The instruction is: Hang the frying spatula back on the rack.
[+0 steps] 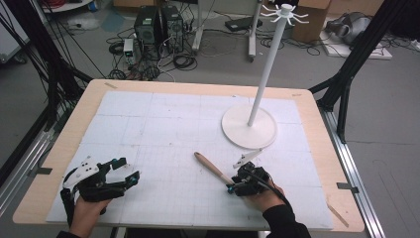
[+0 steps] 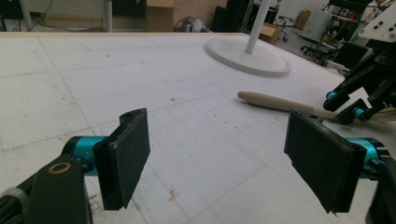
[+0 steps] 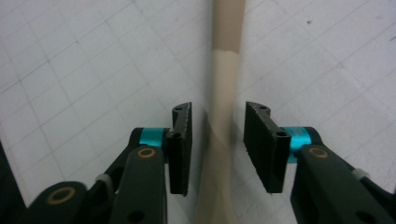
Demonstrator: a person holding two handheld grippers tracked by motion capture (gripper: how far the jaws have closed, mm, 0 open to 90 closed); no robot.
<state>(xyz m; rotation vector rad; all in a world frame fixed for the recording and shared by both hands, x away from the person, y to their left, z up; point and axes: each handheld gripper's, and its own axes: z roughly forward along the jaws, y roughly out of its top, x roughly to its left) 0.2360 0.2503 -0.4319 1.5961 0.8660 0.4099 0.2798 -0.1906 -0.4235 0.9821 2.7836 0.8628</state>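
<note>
A long beige utensil [image 1: 210, 166] with a wooden handle lies on the white gridded mat [image 1: 163, 129], its handle end pointing to the far left. My right gripper [image 1: 232, 188] straddles its near part. In the right gripper view the utensil [image 3: 224, 79] runs between the two pads of the right gripper [image 3: 218, 135] with a small gap on each side, so the gripper is open. My left gripper [image 1: 128, 168] rests at the near left of the mat, open wide and holding nothing [image 2: 217, 149]. From there the utensil [image 2: 275, 101] and the right gripper [image 2: 348, 105] show farther off.
A white stand [image 1: 248, 130] with a round base, a tall pole and hooks at the top stands at the far right of the mat. The wooden table edge [image 1: 341, 163] rings the mat. Computers and cables lie on the floor beyond.
</note>
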